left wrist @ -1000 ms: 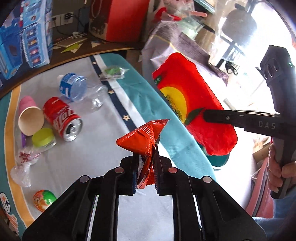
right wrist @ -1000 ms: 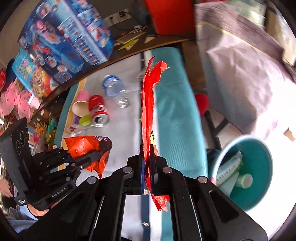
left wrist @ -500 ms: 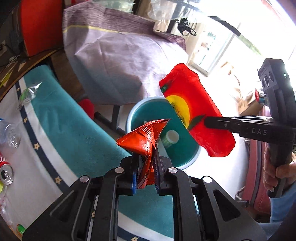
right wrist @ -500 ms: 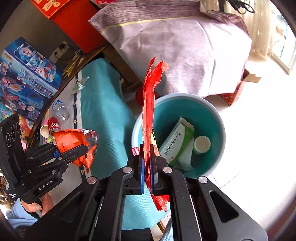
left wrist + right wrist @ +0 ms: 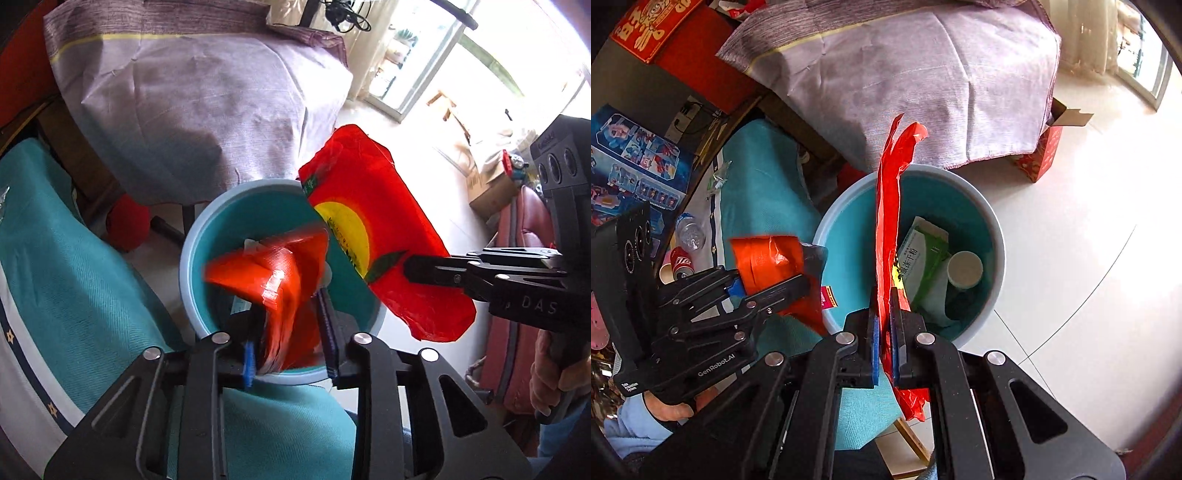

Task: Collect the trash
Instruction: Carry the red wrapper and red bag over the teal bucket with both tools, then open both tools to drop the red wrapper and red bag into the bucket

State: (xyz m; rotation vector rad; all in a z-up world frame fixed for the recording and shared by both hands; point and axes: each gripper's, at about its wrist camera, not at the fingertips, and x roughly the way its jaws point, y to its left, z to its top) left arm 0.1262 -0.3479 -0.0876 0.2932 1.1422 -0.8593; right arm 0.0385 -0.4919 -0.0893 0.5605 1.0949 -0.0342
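My left gripper has its jaws spread, and a crumpled orange-red wrapper, blurred, sits loose between them over the teal bin. It shows in the right wrist view too. My right gripper is shut on a flat red bag with a yellow circle, seen edge-on, held over the bin's rim. The bin holds a green-white carton and a white cap.
A teal tablecloth hangs at the left, with a bottle, a red can and a cup farther back. A purple cloth-covered pile stands behind the bin. White floor lies to the right.
Both grippers swung from the table to above the bin. The left jaws have opened and the orange-red wrapper has shifted and tilted between them. The right gripper still holds the red bag.
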